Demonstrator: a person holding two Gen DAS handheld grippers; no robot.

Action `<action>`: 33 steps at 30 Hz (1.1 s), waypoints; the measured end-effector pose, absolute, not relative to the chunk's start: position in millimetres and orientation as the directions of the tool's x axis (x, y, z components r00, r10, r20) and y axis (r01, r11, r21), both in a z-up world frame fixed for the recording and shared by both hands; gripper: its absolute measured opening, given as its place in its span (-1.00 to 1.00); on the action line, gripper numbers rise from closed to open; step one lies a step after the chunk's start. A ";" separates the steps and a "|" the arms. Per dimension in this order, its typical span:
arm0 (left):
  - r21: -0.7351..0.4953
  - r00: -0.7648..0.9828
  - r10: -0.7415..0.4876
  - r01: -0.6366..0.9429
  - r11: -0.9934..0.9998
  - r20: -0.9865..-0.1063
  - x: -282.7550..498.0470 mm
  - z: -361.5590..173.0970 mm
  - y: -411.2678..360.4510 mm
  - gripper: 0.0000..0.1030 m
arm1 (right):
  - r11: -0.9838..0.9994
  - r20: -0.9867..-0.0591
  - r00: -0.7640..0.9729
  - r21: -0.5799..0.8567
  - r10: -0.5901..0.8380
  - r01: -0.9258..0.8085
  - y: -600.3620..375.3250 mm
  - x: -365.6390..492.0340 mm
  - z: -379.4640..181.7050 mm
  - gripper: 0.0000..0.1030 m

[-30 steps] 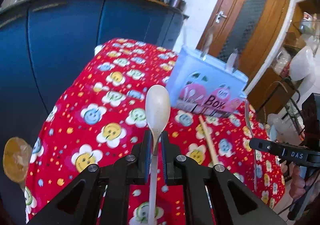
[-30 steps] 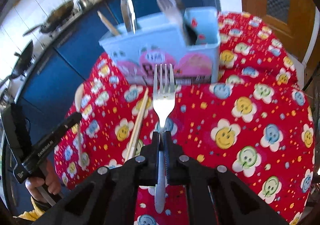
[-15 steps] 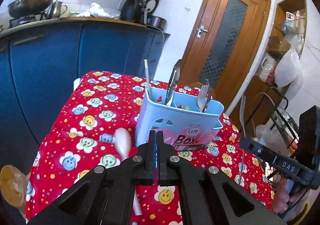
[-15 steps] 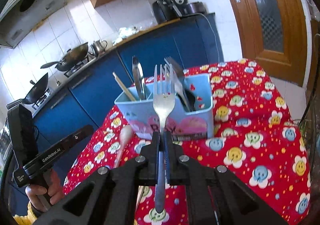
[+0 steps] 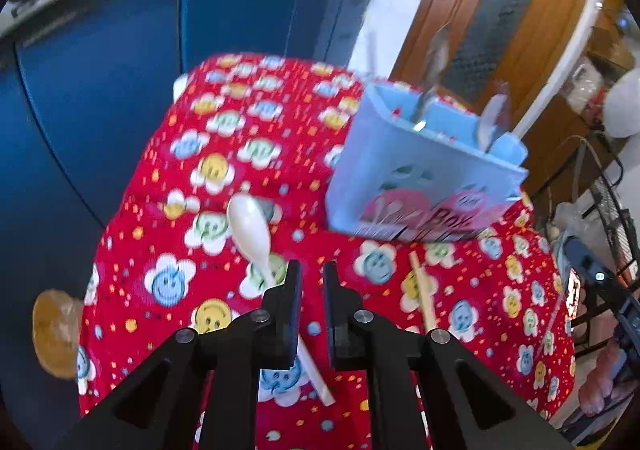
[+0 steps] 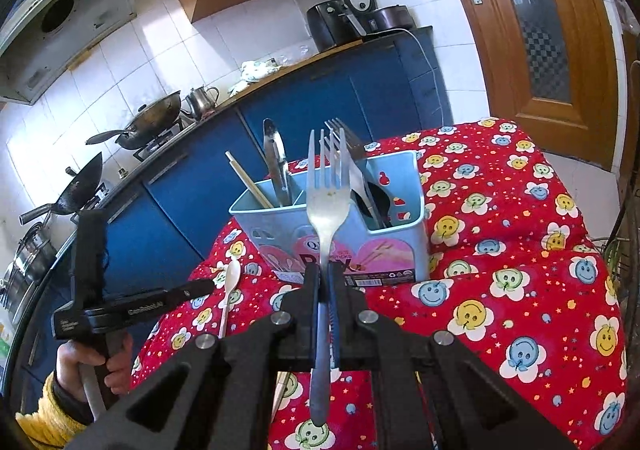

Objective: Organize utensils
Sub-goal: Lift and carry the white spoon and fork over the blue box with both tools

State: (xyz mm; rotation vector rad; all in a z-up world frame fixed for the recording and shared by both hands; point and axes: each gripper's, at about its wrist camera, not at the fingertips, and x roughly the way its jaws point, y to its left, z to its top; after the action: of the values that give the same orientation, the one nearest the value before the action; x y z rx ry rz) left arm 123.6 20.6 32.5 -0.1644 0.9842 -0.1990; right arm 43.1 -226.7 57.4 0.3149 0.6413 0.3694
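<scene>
The right hand-held gripper (image 6: 324, 282) is clamped on a stiff, slippery metal fork (image 6: 325, 205) at its handle, before the caddy (image 6: 340, 217). The left hand-held gripper (image 5: 307, 278), jaws slightly apart and just opening, is empty; a light white spoon (image 5: 250, 228) lies on the surface (image 5: 460, 290).

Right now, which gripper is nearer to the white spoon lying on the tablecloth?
Left. The left gripper hangs just above the white spoon, jaws slightly apart with nothing between them. The right gripper is farther off to the side, holding the fork before the blue utensil box.
</scene>
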 end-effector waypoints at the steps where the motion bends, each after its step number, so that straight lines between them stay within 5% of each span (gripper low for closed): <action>1: -0.227 0.519 -0.234 0.078 0.971 -0.822 127.4 27.1 22.2 -0.81 | 0.886 -0.518 0.739 0.398 0.431 -0.237 -226.8 43.3 57.1 -0.88; 33: -0.124 0.448 -0.112 0.004 0.992 -0.887 156.9 3.3 24.5 -0.80 | 0.871 -0.531 0.714 0.428 0.457 -0.239 -233.7 44.7 45.1 -0.87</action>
State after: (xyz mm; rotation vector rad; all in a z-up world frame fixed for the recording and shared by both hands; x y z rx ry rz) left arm 156.8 24.5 3.3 -0.1091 1.1050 -0.0720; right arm 44.7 -233.7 45.1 0.3439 0.6732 0.3939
